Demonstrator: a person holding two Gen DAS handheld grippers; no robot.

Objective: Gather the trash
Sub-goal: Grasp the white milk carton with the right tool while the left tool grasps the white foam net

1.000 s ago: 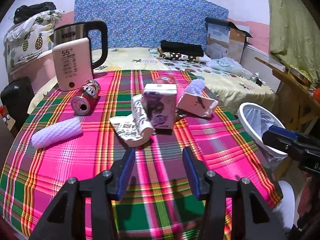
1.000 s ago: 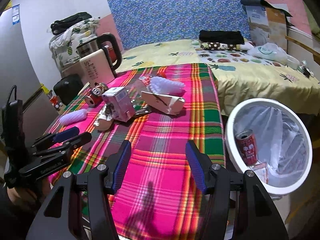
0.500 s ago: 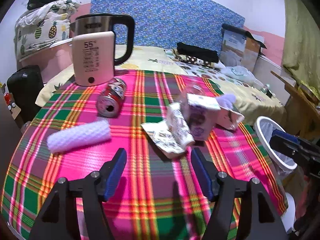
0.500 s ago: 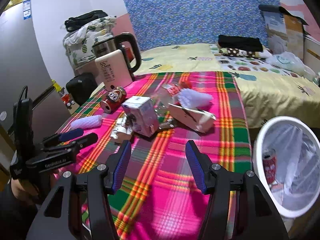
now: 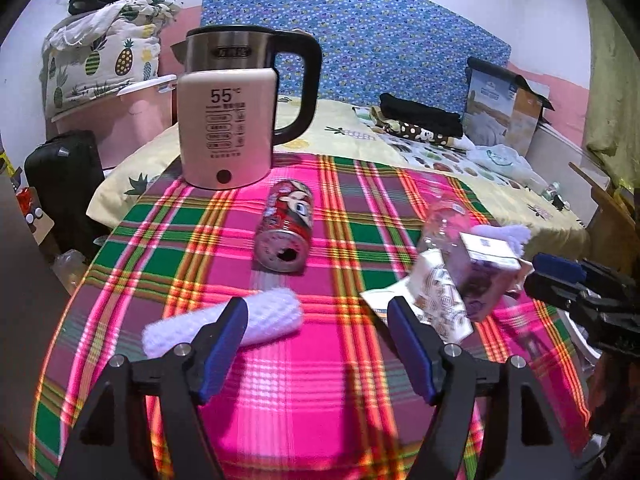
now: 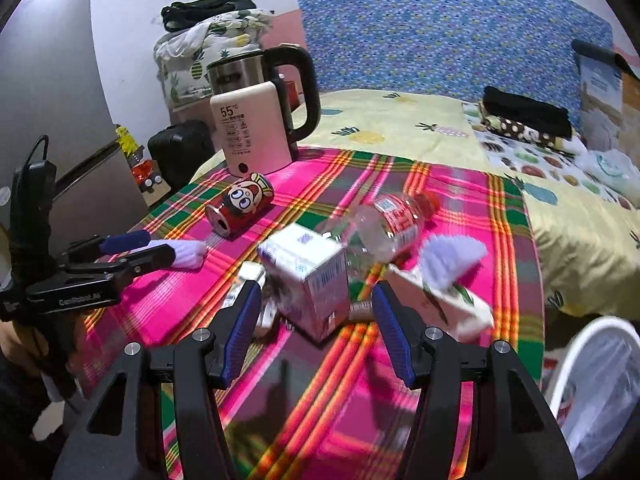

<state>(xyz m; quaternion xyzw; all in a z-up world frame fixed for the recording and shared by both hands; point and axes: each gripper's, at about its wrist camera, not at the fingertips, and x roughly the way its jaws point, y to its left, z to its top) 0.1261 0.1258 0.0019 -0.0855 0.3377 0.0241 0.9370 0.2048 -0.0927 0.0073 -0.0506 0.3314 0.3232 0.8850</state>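
Your left gripper, jaws opening and empty, is nearer the white foam net sleeve lying crosswise at near left; right gripper, also opening, empty, faces the purple-white drink carton

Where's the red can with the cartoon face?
The can lies on its side on the plaid cloth, just in front of the kettle.

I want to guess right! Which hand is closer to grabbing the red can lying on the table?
Left, probably. The left hand-held gripper faces the can, jaws opening, nothing between them. The right hand-held gripper faces the carton; its jaws are opening too.
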